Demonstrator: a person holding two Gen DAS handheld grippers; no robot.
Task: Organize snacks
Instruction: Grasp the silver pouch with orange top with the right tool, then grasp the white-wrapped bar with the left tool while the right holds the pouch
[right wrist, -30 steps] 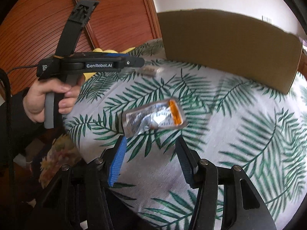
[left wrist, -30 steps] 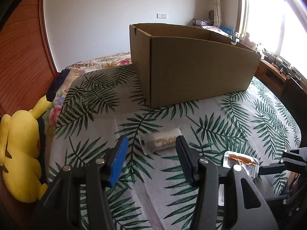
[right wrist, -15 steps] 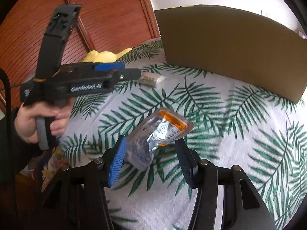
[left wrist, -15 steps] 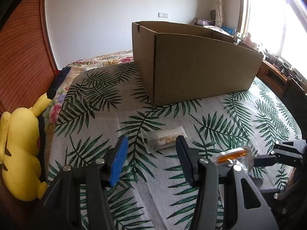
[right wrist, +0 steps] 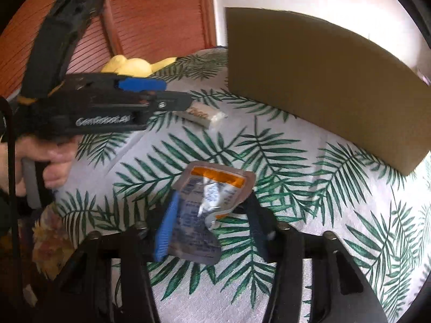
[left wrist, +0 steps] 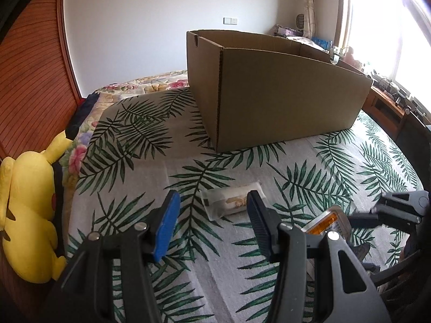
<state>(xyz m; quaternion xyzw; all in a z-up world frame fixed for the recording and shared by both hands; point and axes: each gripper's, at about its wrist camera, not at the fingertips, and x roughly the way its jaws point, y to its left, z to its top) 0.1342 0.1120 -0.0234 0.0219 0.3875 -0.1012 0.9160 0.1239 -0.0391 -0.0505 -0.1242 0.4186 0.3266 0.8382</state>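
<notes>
Moved: right gripper [right wrist: 212, 223] has just been closing on the foil pouch [right wrist: 207, 199], which a second ago lay flat on the leaf-print cover [right wrist: 309, 242] and now sits tilted up between the pads.
Right gripper grip: blue pad against the pouch's left edge; the far pad's contact is blurred, so the hold looks partial.
Left gripper [left wrist: 212, 223]: jaws half open, holding nothing, hovering over the clear-wrapped snack [left wrist: 231, 203].
Cardboard box [left wrist: 282, 97]: open-topped, beyond both snacks, well apart from them.
Risk: pouch is thin, crinkled and slick; pinched near one edge it could twist or slip out during a carry.
Risk: both grippers sit near each other; a swing boxward could clip the left one.
</notes>
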